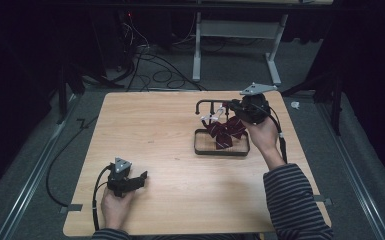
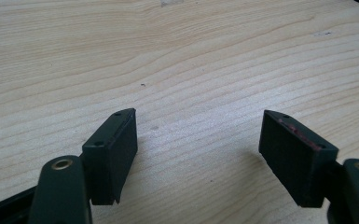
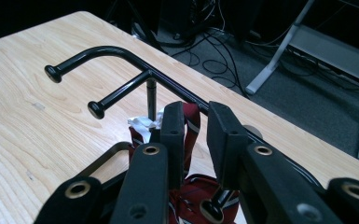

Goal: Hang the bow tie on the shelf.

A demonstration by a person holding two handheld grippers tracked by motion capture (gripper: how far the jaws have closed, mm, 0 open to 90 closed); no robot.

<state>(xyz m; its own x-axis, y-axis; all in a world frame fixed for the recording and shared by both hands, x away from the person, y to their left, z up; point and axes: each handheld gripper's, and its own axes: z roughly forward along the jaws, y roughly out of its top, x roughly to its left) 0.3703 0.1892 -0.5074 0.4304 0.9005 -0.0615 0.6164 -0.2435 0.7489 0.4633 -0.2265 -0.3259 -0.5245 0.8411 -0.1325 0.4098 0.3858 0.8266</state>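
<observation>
right claw (image 1: 228,109): pinching red striped cloth (image 1: 226,131) at rack (image 1: 207,103), counter's 2 o'clock
left claw (image 1: 141,178): spread, idle at 7 o'clock
step: hanging cloth
next: likely lift it over a peg

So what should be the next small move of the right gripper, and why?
Probably lift the right gripper a little toward the rack's prongs. Its jaws stand close on the red strap, which seems pinched against one jaw, and the cloth lies in the tray under the rack. The left gripper rests open on the table.
</observation>
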